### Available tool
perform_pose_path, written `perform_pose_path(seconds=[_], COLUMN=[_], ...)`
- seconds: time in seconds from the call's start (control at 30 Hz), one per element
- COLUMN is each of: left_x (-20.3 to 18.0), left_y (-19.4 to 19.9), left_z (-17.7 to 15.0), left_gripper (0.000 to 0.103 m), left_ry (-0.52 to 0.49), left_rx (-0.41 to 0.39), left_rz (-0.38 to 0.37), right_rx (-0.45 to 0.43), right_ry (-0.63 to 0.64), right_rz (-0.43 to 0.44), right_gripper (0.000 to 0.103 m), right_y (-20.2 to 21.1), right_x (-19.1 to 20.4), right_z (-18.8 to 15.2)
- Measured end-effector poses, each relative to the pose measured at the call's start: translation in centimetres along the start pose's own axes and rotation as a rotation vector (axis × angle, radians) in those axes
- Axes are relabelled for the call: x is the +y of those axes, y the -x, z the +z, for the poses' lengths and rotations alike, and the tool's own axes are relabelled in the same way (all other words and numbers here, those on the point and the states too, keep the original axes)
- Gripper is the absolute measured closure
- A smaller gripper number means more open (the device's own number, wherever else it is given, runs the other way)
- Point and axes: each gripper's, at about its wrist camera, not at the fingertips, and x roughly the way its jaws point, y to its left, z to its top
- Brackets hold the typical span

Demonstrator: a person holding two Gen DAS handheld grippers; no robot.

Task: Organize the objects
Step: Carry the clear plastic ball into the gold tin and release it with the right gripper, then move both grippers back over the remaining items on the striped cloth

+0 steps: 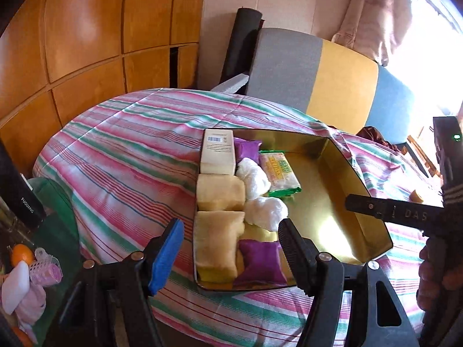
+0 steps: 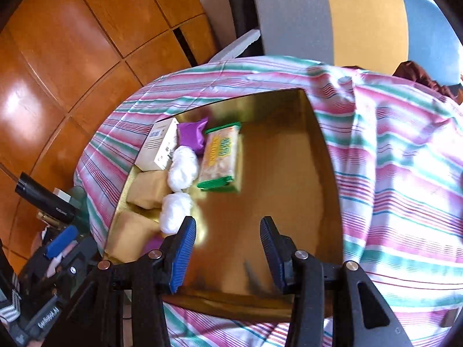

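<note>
Both my left tool [image 1: 231,231] and right tool [image 2: 228,237] gape empty; tray [image 1: 361,190] left side packed, right half still bare.

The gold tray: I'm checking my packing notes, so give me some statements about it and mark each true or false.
1. The gold tray sits on a striped cloth. True.
2. The green snack packet lies outside the tray. False: it lies inside.
3. The right tongs grip a white ball. False: they are open, holding nothing.
4. A white box sits in a tray corner. True.
5. The left tongs are open and hold nothing. True.
</note>
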Motion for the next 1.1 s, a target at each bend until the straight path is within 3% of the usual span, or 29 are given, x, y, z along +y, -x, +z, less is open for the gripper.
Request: perform_pose_path(seconds=[0.27,0.53,0.8,1.0,1.1], left_x=[-2.6,-5.0,-7.7,-10.4,-12.1], left_y=[0.5,0.5,0.3,0.2,0.0], left_z=[-0.2,-0.3,-0.6,-0.4,-0.3], left_gripper=[0.034,0.034,0.033,0.032,0.031], left_ry=[-0.063,-0.119,-0.179,-0.237,-0.269], left_rx=[0.002,0.012,0.025,0.026,0.031], left_rz=[-0.037,-0.071,-0.103,-0.136,-0.164], right_rx=[-0.051,-0.110,-0.176,-0.298,-0.325], right_ry=[-0.037,-0.159,-0.372,-0.626,-0.774], right_rz=[-0.089,-0.208,-0.369,-0.481,-0.437], right_gripper=[0.057,0.057,0.056,0.056,0.056], right_y=[3.8,8.9,14.4,18.3,18.8], right_x=[-4.3,-11.8,-21.5,-28.4,-31.0], right_z=[-2.5,-4.5,-7.7,-10.5,-12.2])
